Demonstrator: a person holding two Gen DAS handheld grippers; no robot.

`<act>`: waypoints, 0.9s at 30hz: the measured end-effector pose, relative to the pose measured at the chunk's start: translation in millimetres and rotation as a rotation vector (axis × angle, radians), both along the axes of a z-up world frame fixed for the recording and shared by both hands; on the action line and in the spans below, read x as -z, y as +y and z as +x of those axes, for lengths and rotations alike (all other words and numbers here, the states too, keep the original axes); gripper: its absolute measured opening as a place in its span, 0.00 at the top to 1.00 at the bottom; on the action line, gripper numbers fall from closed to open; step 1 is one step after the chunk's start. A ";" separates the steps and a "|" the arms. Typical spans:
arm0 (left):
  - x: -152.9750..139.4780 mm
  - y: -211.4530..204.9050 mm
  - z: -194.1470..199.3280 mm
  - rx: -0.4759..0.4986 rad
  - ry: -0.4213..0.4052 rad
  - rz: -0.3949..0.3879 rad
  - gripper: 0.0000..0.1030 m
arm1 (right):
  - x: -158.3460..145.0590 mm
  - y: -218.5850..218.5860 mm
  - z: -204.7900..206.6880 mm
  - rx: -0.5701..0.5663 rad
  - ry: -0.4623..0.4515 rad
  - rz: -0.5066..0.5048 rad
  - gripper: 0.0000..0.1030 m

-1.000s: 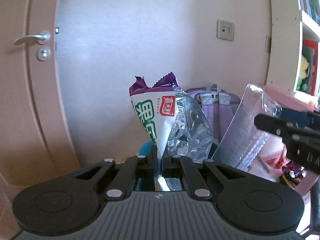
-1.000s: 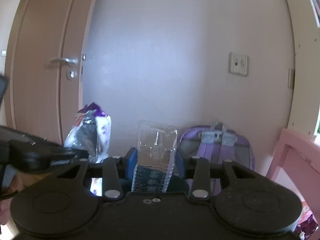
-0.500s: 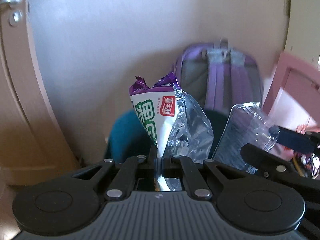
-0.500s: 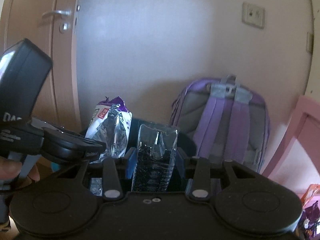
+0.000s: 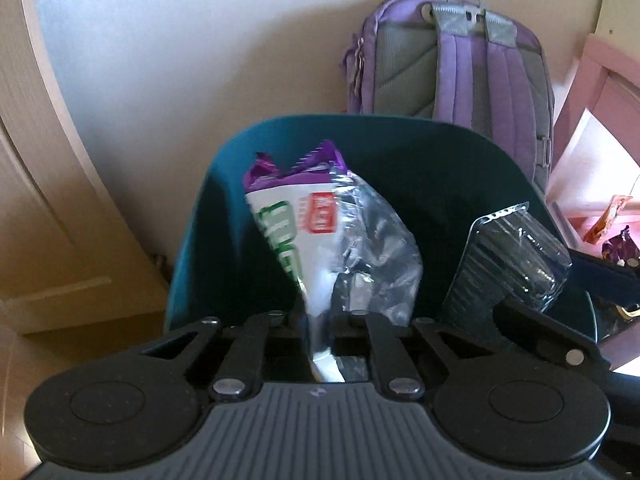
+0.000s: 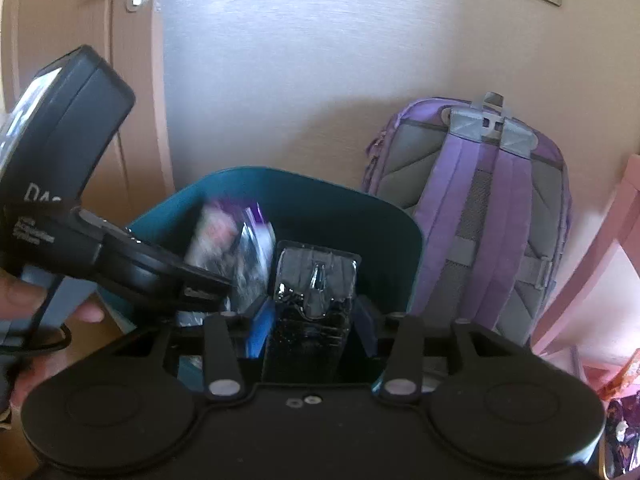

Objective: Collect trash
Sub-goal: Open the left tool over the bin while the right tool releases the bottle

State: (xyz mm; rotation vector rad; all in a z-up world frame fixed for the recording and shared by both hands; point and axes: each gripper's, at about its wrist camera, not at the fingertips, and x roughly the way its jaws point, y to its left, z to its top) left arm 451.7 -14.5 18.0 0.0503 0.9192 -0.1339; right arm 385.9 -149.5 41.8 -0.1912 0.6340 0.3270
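My left gripper (image 5: 320, 320) is shut on a purple, white and silver snack wrapper (image 5: 320, 236) and holds it over the open teal trash bin (image 5: 208, 216). My right gripper (image 6: 310, 320) is shut on a clear plastic blister pack (image 6: 316, 284) and holds it upright over the same bin (image 6: 404, 248). The blister pack also shows in the left wrist view (image 5: 516, 252), to the right of the wrapper. The wrapper shows blurred in the right wrist view (image 6: 232, 252), with the left gripper's body to its left.
A purple backpack (image 5: 452, 56) leans on the wall right behind the bin. A door (image 6: 80, 80) stands to the left. Pink furniture (image 5: 600, 92) is at the right, with snack wrappers (image 5: 612, 232) lying on it.
Both grippers have tilted down and moved forward with their trash. The bin, barely seen before, now lies right under the wrapper and the blister pack.
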 end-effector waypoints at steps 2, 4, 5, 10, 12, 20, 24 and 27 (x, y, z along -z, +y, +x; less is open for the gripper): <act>1.0 -0.2 -1.2 0.004 0.004 -0.010 0.64 | -0.3 1.3 -1.5 0.008 -0.008 -0.015 0.52; -1.1 -2.9 -5.3 0.027 -0.015 -0.015 0.47 | -0.5 1.0 -2.4 0.015 -0.016 -0.032 0.50; -0.9 -5.0 -6.7 0.034 -0.026 -0.010 0.43 | -1.1 0.6 -3.6 0.012 -0.013 -0.030 0.50; -6.9 -13.7 -9.6 0.039 -0.042 0.022 0.38 | -10.1 -0.6 -10.8 0.012 -0.023 -0.012 0.47; -11.6 -13.3 -13.2 0.037 -0.054 0.020 0.38 | -15.1 -0.6 -16.2 0.014 -0.030 -0.006 0.46; -42.4 -12.9 -42.2 0.051 -0.111 0.010 0.31 | -38.1 0.9 -48.3 0.008 -0.056 0.019 0.45; -57.2 -5.9 -66.5 0.046 -0.139 -0.010 0.31 | -48.7 0.5 -69.3 -0.006 -0.076 0.023 0.45; -65.7 -0.1 -84.4 0.048 -0.153 -0.024 0.31 | -57.2 1.3 -86.2 -0.014 -0.081 0.030 0.44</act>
